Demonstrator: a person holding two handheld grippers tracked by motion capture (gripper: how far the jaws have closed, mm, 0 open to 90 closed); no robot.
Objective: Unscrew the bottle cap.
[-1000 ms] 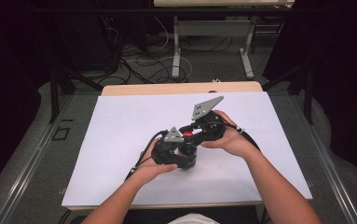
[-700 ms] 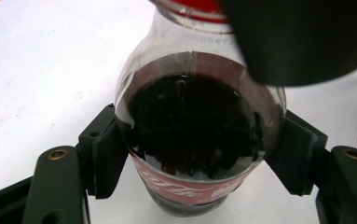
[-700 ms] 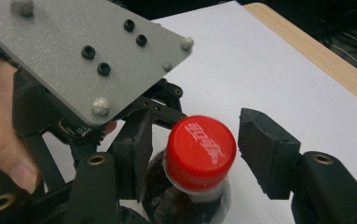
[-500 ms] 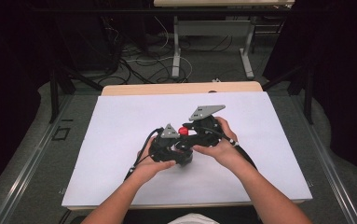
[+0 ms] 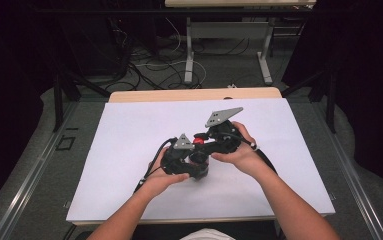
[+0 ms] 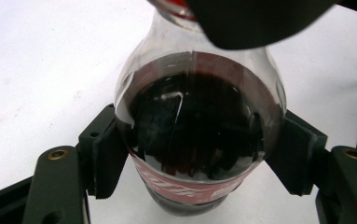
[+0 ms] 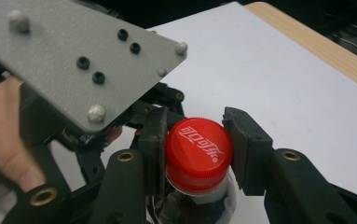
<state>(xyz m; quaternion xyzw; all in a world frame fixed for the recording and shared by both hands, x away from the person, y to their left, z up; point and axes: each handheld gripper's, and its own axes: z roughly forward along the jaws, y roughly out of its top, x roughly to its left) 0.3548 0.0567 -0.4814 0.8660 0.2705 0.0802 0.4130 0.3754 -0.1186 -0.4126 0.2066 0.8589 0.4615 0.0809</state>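
- From my remote station I see, in the high view, the left hand at about 7 o'clock of the white table sheet, holding the left gripper low near the sheet's middle.
- In the left gripper view, the cola bottle sits squarely between the two jaws: one ribbed pad presses its side at 9 o'clock, the other at 3 o'clock. The jaws pinch the bottle's body just above its red label.
- The bottle's dark liquid fills the shoulder; its base is hidden, so I cannot tell whether it rests on the sheet.
- At 12 o'clock of the bottle, the red cap sits between the right gripper's jaws, both pads touching its rim; the jaws are clamped on it.
- In the high view, the right hand holds that gripper at about 2 o'clock of the left one, the two touching.
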